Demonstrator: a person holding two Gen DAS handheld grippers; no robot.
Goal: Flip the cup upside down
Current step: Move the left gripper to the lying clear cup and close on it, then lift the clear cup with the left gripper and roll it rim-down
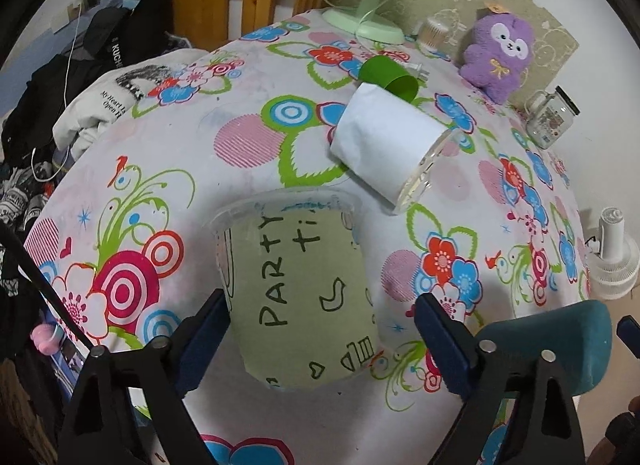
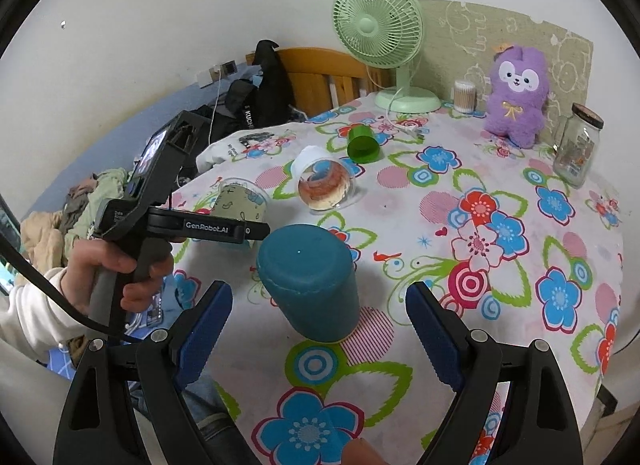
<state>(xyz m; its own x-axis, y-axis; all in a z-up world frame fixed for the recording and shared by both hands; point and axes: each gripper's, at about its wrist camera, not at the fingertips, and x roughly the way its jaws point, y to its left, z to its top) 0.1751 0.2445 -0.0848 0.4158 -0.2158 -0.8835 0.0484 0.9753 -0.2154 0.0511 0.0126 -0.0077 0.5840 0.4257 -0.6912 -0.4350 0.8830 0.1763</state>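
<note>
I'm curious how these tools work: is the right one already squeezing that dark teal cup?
Apart. The right wrist view shows the teal cup standing between the right hand-held gripper's open blue fingers, tablecloth visible on both sides.

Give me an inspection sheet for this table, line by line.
Surface: floral tablecloth, no spills seen.
Job's things: teal cup standing base up; party cup, wide rim pointing away from the camera; white-sleeved cup and small green cup lying on their sides.
Clutter: purple plush, glass jar, cotton swab tub, green fan.
Grippers: left claw open, astride the party cup; right claw open, facing the teal cup.
Cables: fan cord lying on the cloth; black cable beside the person's hand.
Surroundings: wooden chair and piled clothes.
</note>
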